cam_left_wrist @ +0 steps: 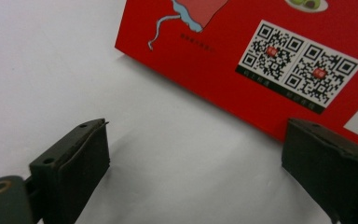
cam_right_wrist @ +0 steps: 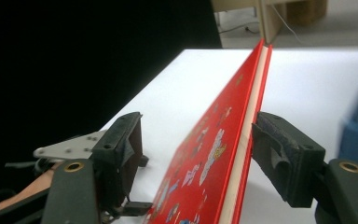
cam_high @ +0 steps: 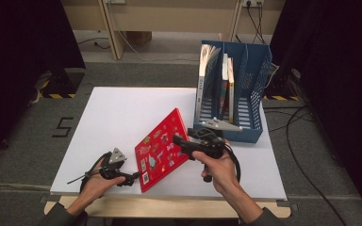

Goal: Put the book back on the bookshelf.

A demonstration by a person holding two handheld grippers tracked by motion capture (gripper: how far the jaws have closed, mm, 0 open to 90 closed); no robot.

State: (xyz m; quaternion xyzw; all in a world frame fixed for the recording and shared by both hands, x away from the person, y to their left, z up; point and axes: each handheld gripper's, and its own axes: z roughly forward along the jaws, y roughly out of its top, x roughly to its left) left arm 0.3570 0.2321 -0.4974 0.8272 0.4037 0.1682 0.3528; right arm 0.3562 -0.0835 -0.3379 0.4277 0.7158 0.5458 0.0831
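The right gripper [cam_high: 183, 141] is straddling the raised edge of the thin red hardcover picture book [cam_high: 161, 149], jaws wide and not yet pinching, while the book is tilting up off the white table [cam_high: 113, 117]. The left gripper [cam_high: 131, 178] is waiting open at the book's lower corner, holding nothing. Next, the right jaws likely need to close on that edge before lifting the book toward the blue plastic file rack [cam_high: 250, 89].

A blue file rack [cam_high: 252, 89] stands at the far right corner of the white tabletop [cam_high: 118, 117]. Three books [cam_high: 227, 84] stand upright in the rack's left compartments. Left of the tabletop, a black "5" [cam_high: 63, 127] marks the grey floor.
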